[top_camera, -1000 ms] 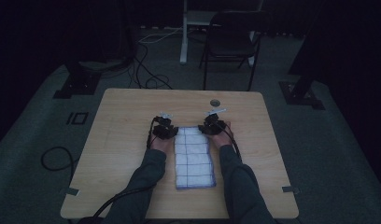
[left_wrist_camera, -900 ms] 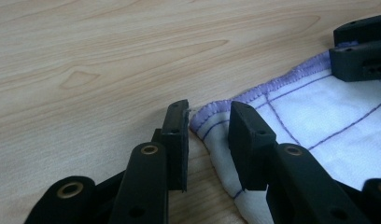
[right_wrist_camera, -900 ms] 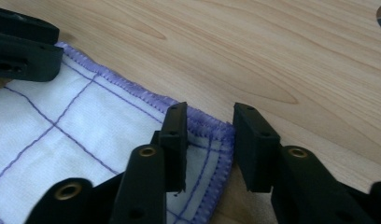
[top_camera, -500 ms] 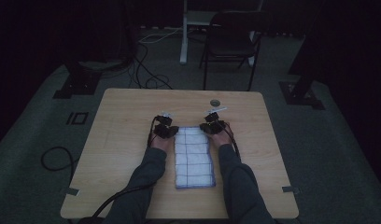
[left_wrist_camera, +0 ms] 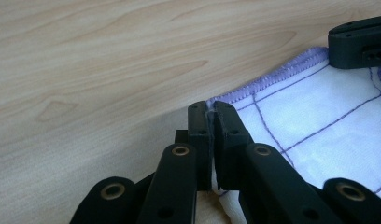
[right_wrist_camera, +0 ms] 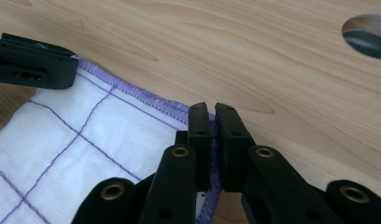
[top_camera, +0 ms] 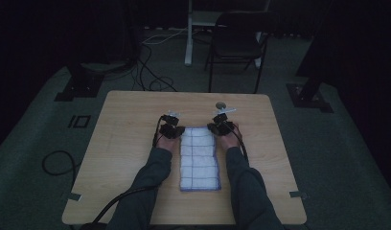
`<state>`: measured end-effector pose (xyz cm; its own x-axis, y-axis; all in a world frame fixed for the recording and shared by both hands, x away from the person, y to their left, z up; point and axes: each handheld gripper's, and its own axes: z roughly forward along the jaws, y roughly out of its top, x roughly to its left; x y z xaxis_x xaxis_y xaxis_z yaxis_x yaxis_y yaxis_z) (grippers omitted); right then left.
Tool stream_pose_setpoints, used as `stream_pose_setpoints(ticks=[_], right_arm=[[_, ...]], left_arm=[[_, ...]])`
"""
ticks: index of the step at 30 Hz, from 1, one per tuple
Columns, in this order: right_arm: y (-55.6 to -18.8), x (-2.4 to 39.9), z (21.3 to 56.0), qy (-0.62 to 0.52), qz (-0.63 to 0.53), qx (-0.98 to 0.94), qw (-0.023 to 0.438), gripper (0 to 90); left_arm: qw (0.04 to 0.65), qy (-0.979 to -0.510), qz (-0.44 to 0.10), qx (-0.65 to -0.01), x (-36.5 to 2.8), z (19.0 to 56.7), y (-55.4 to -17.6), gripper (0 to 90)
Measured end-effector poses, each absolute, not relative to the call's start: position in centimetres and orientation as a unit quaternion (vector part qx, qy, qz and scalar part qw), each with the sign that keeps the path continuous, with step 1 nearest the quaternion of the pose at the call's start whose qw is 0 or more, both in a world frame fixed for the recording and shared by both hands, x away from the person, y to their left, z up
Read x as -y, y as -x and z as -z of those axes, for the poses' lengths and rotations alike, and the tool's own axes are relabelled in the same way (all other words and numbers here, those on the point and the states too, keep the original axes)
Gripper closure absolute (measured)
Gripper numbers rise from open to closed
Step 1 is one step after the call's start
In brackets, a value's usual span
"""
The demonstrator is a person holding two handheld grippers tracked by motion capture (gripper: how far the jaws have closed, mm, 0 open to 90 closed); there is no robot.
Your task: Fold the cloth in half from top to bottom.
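Note:
A white cloth point(top_camera: 199, 158) with a purple grid and purple hem lies folded lengthwise on the wooden table point(top_camera: 126, 143). My left gripper point(top_camera: 176, 131) is at the cloth's far left corner; its jaws have just closed and are shut on the corner of the cloth point(left_wrist_camera: 291, 116), pinching the hem. My right gripper point(top_camera: 219, 127) is at the far right corner; its jaws have also just closed and pinch the hem of the cloth point(right_wrist_camera: 86, 140). Each gripper view shows the other gripper's jaw tip across the cloth's far edge.
A round hole point(right_wrist_camera: 368, 35) in the tabletop lies just beyond the right gripper, seen as a grommet point(top_camera: 221, 104) from above. Cables trail off the table's near edge. A chair point(top_camera: 236, 43) and stand bases stand on the floor behind the table.
Both hands stay at the cloth's far corners. No clear shift shows in the high view.

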<state>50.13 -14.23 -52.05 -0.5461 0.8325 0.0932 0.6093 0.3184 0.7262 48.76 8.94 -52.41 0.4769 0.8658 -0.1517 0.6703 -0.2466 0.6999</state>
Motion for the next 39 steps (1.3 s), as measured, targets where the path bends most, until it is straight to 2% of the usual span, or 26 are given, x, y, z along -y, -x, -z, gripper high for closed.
stream_pose_setpoints(ticks=[39], right_arm=[[-49.5, 15.7, 48.6, -0.439, -0.4, -0.782, 0.19, 86.6]], left_arm=[[0.407, -0.775, -0.17, -0.452, -8.2, 48.0, -48.5, 87.1]])
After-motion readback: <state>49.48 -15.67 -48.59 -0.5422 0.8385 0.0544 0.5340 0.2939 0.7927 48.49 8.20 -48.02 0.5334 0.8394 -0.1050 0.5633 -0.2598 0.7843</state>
